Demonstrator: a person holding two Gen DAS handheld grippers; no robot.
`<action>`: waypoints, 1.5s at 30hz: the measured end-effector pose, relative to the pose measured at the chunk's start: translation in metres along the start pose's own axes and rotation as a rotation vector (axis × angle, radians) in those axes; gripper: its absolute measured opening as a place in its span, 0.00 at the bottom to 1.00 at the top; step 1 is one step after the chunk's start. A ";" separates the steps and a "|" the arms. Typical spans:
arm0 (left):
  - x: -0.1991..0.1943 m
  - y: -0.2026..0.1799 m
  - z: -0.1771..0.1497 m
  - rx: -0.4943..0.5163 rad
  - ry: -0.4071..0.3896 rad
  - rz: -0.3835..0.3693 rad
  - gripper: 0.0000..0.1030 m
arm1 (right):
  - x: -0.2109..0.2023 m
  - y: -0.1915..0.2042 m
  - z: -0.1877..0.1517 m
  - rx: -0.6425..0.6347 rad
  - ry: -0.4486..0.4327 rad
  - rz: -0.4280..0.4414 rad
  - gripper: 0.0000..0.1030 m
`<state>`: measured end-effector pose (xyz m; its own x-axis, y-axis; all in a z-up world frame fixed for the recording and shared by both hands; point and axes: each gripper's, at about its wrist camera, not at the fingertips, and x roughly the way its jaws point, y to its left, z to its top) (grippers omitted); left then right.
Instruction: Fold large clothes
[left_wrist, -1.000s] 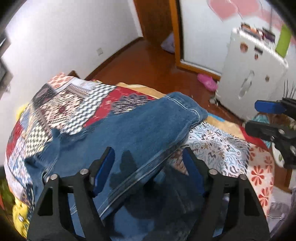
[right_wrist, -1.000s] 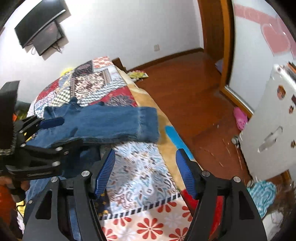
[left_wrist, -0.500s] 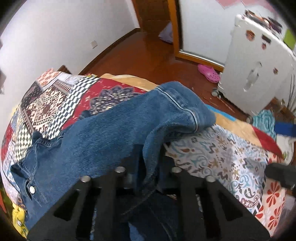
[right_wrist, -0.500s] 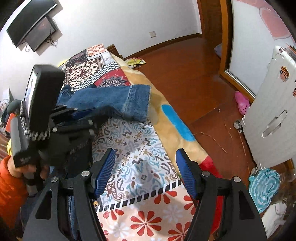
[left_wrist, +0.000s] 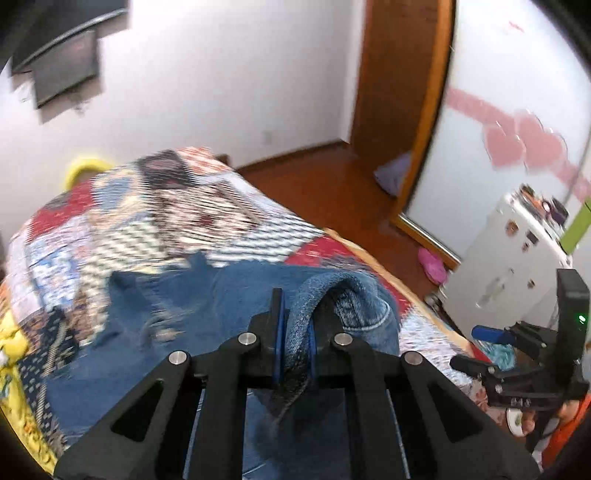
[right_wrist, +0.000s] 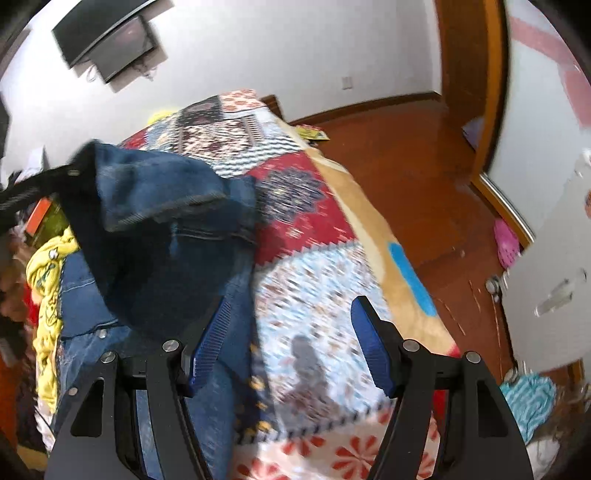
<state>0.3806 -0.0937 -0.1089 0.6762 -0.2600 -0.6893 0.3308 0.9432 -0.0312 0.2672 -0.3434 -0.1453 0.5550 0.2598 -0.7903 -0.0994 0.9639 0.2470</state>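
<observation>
Bed (right_wrist: 369, 236) covered by patchwork quilt (left_wrist: 155, 229): checkered, red and floral panels, tan border along floor-side edge. Denim garment (left_wrist: 177, 325) lies spread on quilt, one part lifted off surface. Yellow cloth (right_wrist: 48, 280) on bed at garment's far side, touching it. Wooden floor (right_wrist: 413, 155) beside bed; pink slipper (left_wrist: 432, 264) on floor

Lifted denim jacket (right_wrist: 162, 206), patchwork quilt (right_wrist: 306, 280), right gripper (right_wrist: 290, 343) fingers apart
</observation>
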 end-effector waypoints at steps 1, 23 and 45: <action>-0.010 0.011 -0.006 -0.017 -0.009 0.016 0.09 | 0.004 0.006 0.002 -0.020 0.002 0.002 0.62; -0.037 0.173 -0.219 -0.424 0.206 0.200 0.53 | 0.092 0.054 -0.011 -0.175 0.251 -0.018 0.68; -0.103 0.207 -0.257 -0.369 0.254 0.379 0.60 | 0.077 0.059 -0.002 -0.183 0.222 -0.026 0.71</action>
<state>0.2108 0.1814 -0.2305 0.5088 0.1241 -0.8519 -0.1849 0.9822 0.0327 0.3023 -0.2662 -0.1933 0.3666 0.2218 -0.9036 -0.2458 0.9598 0.1358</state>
